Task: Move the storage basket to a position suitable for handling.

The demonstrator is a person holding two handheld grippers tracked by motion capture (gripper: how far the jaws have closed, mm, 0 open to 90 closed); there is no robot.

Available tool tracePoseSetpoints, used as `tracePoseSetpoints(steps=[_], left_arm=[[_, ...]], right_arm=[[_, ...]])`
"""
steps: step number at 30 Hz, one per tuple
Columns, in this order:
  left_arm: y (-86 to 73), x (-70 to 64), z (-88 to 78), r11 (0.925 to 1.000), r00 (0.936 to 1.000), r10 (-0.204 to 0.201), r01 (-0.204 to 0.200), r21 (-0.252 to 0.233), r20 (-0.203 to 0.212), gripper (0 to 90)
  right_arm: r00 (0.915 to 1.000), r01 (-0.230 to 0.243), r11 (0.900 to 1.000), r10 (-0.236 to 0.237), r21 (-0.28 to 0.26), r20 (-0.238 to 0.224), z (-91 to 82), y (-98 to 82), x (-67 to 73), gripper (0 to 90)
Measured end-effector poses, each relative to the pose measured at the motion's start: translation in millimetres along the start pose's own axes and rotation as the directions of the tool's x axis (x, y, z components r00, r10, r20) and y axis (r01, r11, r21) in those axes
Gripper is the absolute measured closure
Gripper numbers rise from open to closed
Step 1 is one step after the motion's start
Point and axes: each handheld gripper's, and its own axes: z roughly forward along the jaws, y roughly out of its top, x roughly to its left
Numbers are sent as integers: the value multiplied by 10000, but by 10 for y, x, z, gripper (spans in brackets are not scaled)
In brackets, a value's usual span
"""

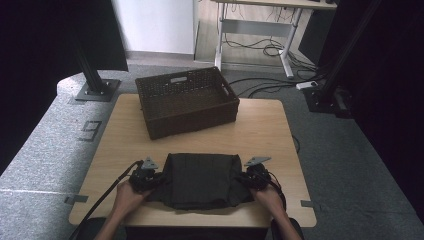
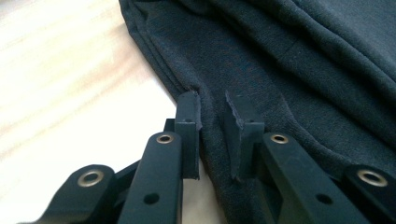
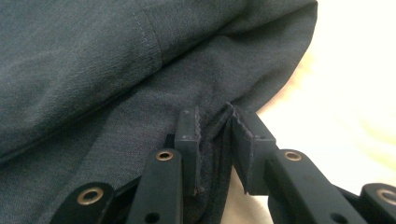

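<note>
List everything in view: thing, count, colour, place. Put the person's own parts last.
basket: one, dark brown wicker, far half of the table, nothing seen inside.
cloth: one, black, folded, near edge of the table between the two tools.
table: one, light wood, centre.
desk: one, white legs, on the floor beyond the table.
cables: several, black, on the floor under the desk.
hands: two, at the bottom edge, each holding a tool.
left tool: one, black, jaws closed on the cloth's left edge.
right tool: one, black, jaws closed on the cloth's right edge.
</note>
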Motion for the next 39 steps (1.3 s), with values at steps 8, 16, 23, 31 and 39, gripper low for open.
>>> tracePoseSetpoints(steps=[8, 16, 23, 31, 39], left_arm=[[-175, -141, -169, 9995, 9998, 173, -172, 283, -37, 741], [-298, -361, -289, 9976, 9992, 388, -388, 575, 17, 738], [-364, -504, -328, 9973, 9983, 442, -463, 563, 378, 736], [-432, -614, -381, 9957, 9950, 562, -620, 683, 831, 694], [-464, -661, -409, 9952, 9942, 568, -637, 743, 918, 688]], right_arm=[[9985, 431, 9990, -426, 137, -344, -67, -87, 224, 707], [9962, 665, 9974, -648, 267, -588, -189, -235, 416, 706], [9961, 677, 9966, -649, 463, -597, -283, -329, 487, 706], [9956, 727, 9953, -686, 638, -646, -405, -460, 560, 703], [9949, 855, 9928, -805, 834, -611, -447, -494, 640, 704]])
